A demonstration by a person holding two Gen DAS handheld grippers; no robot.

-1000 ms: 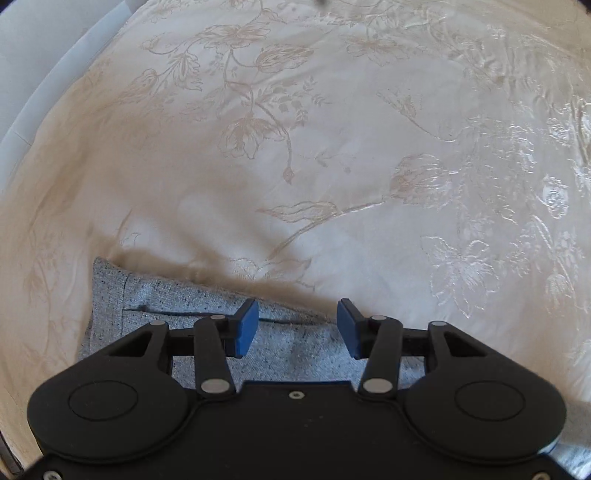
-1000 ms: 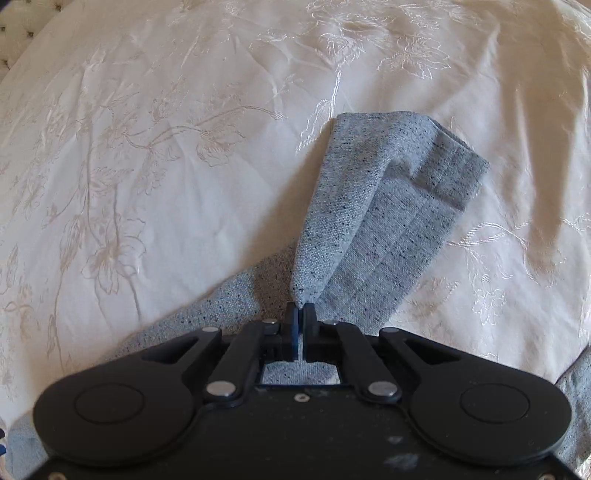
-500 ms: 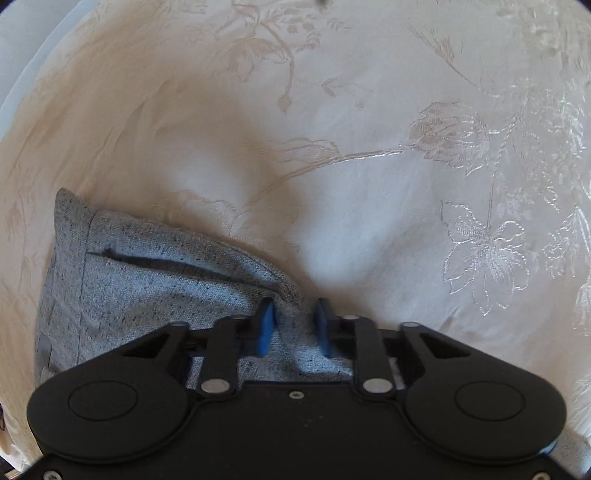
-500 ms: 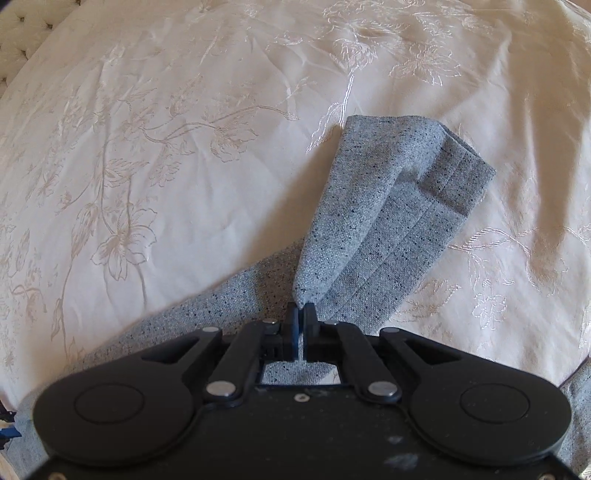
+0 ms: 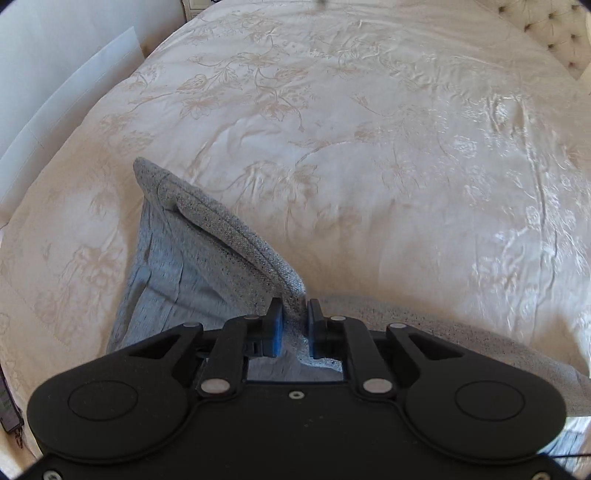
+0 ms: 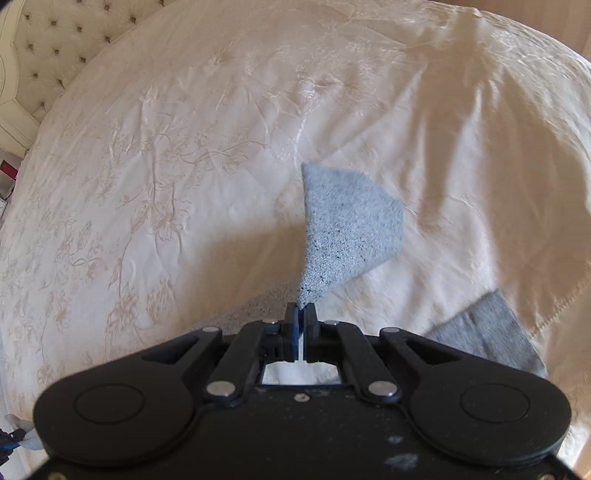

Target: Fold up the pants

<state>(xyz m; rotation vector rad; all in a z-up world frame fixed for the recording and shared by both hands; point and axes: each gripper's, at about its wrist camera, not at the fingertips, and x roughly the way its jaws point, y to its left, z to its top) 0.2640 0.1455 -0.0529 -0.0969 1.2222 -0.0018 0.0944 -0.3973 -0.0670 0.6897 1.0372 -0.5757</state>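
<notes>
The grey speckled pants (image 5: 207,258) lie on a cream floral bedspread (image 5: 369,147). My left gripper (image 5: 294,314) is shut on the waistband end and holds it lifted off the bed, with cloth hanging down to the left. My right gripper (image 6: 300,314) is shut on a hem corner of the pants (image 6: 351,225), which stands up in a raised triangular flap. A further grey part of the pants (image 6: 484,332) lies on the bed at the lower right.
A tufted headboard (image 6: 55,48) stands at the far left of the right wrist view and also shows in the left wrist view (image 5: 546,29). A white wall panel (image 5: 55,103) runs along the bed's left side. The bedspread (image 6: 184,184) is wrinkled.
My left gripper closed on the waistband and lifted it off the bed. My right gripper, still shut on the hem, rose too, so the leg hangs higher.
</notes>
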